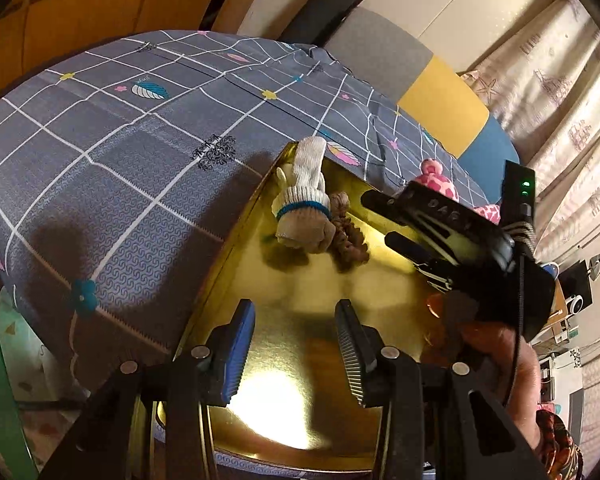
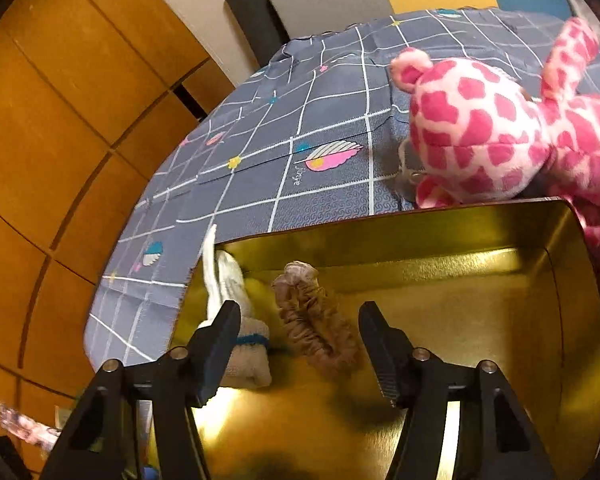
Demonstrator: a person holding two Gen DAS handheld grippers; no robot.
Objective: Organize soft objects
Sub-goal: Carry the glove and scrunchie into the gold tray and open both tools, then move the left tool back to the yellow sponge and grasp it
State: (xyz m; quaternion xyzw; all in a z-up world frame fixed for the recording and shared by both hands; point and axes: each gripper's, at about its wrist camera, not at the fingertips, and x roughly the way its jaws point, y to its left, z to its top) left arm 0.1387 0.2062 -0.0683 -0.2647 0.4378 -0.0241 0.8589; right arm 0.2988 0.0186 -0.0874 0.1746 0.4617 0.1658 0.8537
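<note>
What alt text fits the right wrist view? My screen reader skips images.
An open right gripper hovers over a gold metal tin holding a knit glove and a brown scrunchie. A pink spotted plush giraffe lies beyond it on a grey checked bedsheet.

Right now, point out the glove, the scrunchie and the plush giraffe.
glove [image 1: 304, 204]: left wrist view, on its cuff.
scrunchie [image 2: 320, 320]: right wrist view, on its ruffled middle.
plush giraffe [image 2: 476, 128]: right wrist view, on its head.

Glove [image 2: 236, 320] & scrunchie [image 2: 320, 320] side by side in tin [image 2: 420, 248] on bed [image 2: 300, 140] — plush [image 2: 500, 132] just behind tin.
</note>
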